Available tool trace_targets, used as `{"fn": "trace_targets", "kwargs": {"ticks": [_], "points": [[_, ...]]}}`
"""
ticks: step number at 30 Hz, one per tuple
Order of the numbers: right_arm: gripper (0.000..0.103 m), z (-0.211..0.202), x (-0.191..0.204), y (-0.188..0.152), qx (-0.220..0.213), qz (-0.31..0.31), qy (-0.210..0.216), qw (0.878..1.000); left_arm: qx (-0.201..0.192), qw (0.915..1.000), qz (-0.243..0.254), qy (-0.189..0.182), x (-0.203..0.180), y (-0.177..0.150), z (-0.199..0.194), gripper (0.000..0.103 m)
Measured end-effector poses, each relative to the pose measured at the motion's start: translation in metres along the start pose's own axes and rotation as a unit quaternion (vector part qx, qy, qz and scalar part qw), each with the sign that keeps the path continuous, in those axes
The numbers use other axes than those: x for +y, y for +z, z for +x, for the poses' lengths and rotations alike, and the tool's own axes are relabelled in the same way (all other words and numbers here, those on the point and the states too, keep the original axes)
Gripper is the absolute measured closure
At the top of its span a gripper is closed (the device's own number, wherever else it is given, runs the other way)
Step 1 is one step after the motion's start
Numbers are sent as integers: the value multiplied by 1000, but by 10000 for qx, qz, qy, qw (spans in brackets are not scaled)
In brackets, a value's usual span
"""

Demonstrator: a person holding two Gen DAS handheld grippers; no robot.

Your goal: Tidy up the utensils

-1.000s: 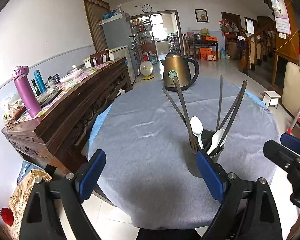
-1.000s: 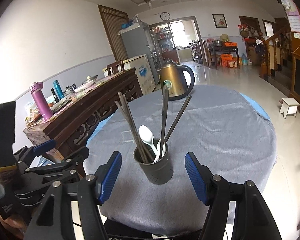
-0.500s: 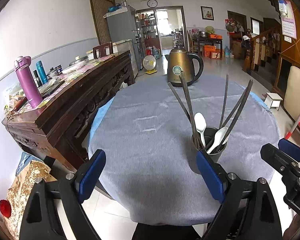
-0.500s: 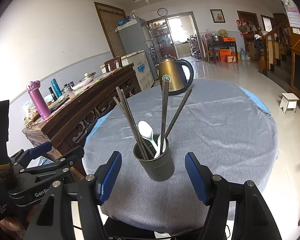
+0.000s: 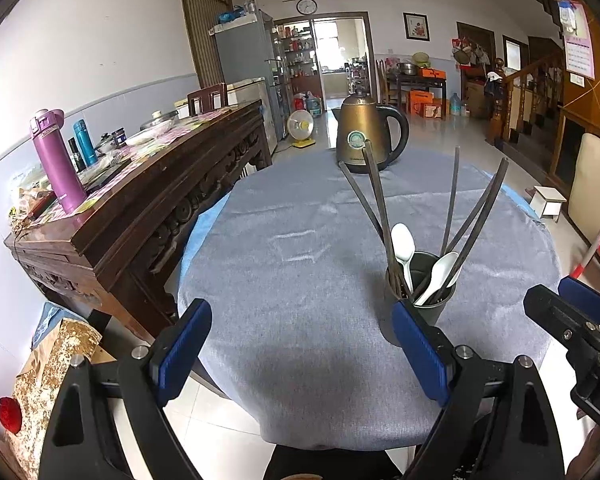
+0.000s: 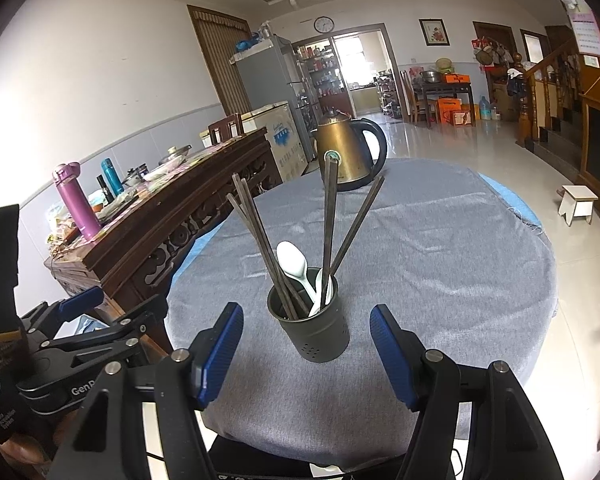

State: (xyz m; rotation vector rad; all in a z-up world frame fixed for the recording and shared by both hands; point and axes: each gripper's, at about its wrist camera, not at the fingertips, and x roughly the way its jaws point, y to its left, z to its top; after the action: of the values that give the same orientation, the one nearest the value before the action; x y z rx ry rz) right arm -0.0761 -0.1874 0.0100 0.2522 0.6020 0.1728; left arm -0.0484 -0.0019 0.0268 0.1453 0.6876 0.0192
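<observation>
A dark grey utensil cup stands near the front edge of the round table with a grey cloth. It holds several dark chopsticks and two white spoons. The cup also shows in the left wrist view, behind the right blue pad. My right gripper is open and empty, just in front of the cup. My left gripper is open and empty, to the left of the cup. The left gripper shows in the right wrist view.
A gold electric kettle stands at the table's far side. A dark wooden sideboard with a purple bottle and clutter runs along the left. A small white stool and stairs are on the right.
Both grippers have drawn back a little and tilted up, so the cup sits slightly farther from them. Both stay open and empty.
</observation>
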Motion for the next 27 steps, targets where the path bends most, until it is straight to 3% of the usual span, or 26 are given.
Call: {"fn": "trace_targets", "kwargs": {"ticks": [27], "points": [[33,-4,2,3,-66,23,-20,10000,-21,10000,6,-33,-1,-2,-3,11]]}}
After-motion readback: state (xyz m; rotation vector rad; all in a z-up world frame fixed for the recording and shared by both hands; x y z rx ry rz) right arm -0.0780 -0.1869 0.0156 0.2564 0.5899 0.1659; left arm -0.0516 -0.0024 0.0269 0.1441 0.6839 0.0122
